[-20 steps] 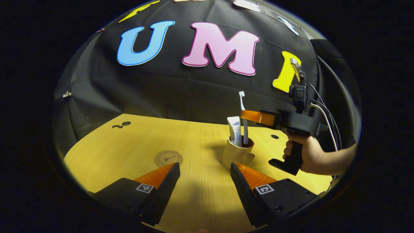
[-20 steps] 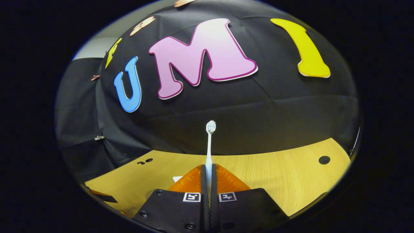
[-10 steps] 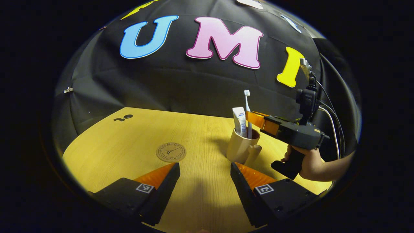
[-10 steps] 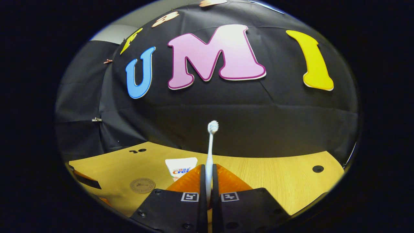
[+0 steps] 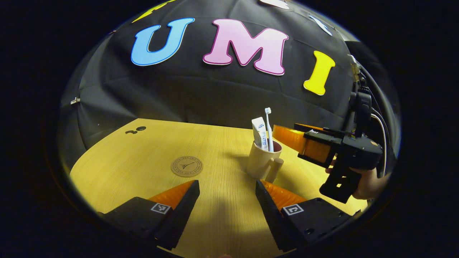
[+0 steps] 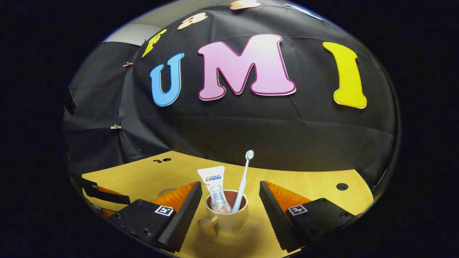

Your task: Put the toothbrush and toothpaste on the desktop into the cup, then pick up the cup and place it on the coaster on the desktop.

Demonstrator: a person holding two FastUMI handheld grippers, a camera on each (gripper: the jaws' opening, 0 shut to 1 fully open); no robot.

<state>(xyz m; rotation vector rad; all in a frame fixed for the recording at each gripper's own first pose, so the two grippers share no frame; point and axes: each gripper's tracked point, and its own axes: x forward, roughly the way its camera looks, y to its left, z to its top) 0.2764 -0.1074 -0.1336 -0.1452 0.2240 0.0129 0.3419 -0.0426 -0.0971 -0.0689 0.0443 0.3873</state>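
Standing upright in the cup (image 6: 226, 215), the toothbrush (image 6: 243, 181) and toothpaste (image 6: 216, 188) leaned against its rim, their lower ends hidden inside. In the right gripper view the right gripper (image 6: 229, 211) was released, its two fingers spread wide with the cup between them and touching neither; the cup's handle (image 6: 207, 225) pointed toward the camera, and the cup's base was partly cut off at the bottom edge. The coaster (image 6: 165, 191) was barely visible there, mostly hidden behind the left finger.

In the left gripper view the left gripper (image 5: 227, 195) was also released, fingers apart over bare desk (image 5: 143, 150), holding nothing. The cup (image 5: 259, 164) stood on the desk, well apart from the coaster (image 5: 186, 166) to its left. The right gripper (image 5: 287, 138) hung just beside the cup, one finger largely hidden behind the other. The hand (image 5: 369, 182) holding it was mostly hidden by the grip and cut off at the edge.
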